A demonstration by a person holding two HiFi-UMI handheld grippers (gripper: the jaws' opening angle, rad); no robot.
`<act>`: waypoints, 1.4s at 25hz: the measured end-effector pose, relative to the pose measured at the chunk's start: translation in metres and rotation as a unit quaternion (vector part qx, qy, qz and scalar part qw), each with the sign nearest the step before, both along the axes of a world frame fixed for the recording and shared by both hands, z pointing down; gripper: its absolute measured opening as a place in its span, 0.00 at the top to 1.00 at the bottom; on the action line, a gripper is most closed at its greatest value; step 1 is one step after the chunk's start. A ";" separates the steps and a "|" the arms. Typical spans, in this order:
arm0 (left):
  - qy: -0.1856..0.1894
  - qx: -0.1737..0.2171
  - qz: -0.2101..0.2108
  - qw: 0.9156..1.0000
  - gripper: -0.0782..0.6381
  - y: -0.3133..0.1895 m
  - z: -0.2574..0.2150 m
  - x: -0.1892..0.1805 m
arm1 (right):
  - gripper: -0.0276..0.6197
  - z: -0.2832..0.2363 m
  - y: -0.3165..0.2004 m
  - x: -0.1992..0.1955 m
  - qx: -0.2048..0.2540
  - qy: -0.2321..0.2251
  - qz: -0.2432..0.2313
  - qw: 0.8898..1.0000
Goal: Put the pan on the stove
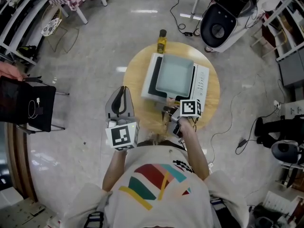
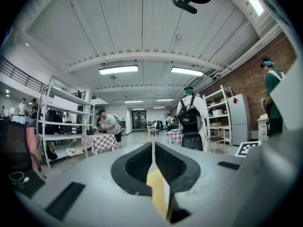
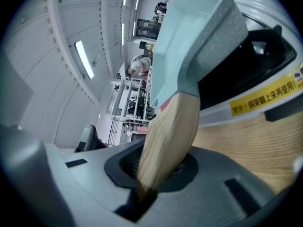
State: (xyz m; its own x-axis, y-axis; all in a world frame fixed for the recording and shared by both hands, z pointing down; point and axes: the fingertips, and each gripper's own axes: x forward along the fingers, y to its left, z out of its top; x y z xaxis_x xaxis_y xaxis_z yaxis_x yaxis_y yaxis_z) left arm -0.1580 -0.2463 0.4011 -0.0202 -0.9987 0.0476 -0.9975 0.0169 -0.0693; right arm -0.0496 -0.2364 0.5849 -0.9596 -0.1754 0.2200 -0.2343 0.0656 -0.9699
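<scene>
Head view: the pan [image 1: 175, 74] is on the stove [image 1: 202, 80], with a bottle [image 1: 162, 42] just behind the stove. Left gripper view: my left gripper [image 2: 154, 149] has its jaws together, empty. Right gripper view: my right gripper [image 3: 158, 168] clamps the pan's wooden handle [image 3: 173, 126], just before the stove.

A round wooden table [image 1: 137, 75] stands on the grey polished floor [image 1: 95, 42]. A white stove [image 1: 202, 80] sits at the table's middle. A small yellow bottle [image 1: 162, 42] stands upright at the 12 o'clock rim, just beside the stove
</scene>
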 end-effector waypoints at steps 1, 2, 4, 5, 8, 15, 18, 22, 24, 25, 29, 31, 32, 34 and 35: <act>-0.001 0.008 0.002 1.000 0.87 0.000 -0.002 0.000 | 0.91 0.000 0.000 -0.001 0.001 0.000 0.000 1.000; 0.000 0.015 0.004 1.000 0.87 -0.001 -0.003 0.000 | 0.91 0.000 0.000 -0.002 0.003 0.000 0.000 1.000; 0.001 0.019 0.006 1.000 0.87 -0.001 -0.005 0.002 | 0.91 0.001 -0.001 -0.002 0.006 -0.001 0.003 1.000; 0.001 0.019 0.008 1.000 0.87 -0.001 -0.005 0.003 | 0.91 0.000 -0.001 -0.001 0.008 -0.001 0.004 1.000; 0.002 0.021 0.009 1.000 0.87 -0.001 -0.007 0.004 | 0.91 -0.002 -0.002 -0.001 0.013 -0.001 0.004 1.000; 0.009 0.024 0.010 1.000 0.87 0.001 -0.009 0.007 | 0.89 -0.003 0.000 -0.001 0.021 -0.009 -0.001 1.000; 0.009 0.029 0.012 0.999 0.87 0.002 -0.011 0.008 | 0.87 -0.005 0.004 -0.003 0.011 -0.032 0.001 0.999; 0.011 0.031 0.013 0.999 0.87 0.003 -0.012 0.011 | 0.77 -0.008 0.006 0.001 -0.008 -0.048 0.018 0.999; 0.013 0.034 0.015 0.999 0.87 0.003 -0.011 0.012 | 0.75 -0.011 0.006 0.004 -0.009 -0.056 0.023 0.998; 0.013 0.034 0.016 0.999 0.87 0.003 -0.011 0.012 | 0.74 -0.013 0.006 0.004 -0.005 -0.063 0.024 0.998; 0.012 0.034 0.019 0.999 0.87 0.002 -0.012 0.013 | 0.73 -0.018 0.007 0.006 0.006 -0.070 0.023 0.997; 0.009 0.032 0.023 0.999 0.87 0.001 -0.013 0.016 | 0.73 -0.021 0.010 0.007 0.002 -0.075 0.024 0.997; 0.010 0.031 0.026 0.999 0.87 0.001 -0.012 0.019 | 0.73 -0.021 0.010 0.009 0.002 -0.073 0.026 0.997; 0.012 0.030 0.035 0.999 0.87 0.000 -0.011 0.025 | 0.73 -0.015 0.011 0.017 -0.005 -0.061 0.036 0.998; 0.013 0.029 0.039 0.999 0.87 0.000 -0.011 0.028 | 0.73 -0.013 0.011 0.020 -0.007 -0.057 0.041 0.998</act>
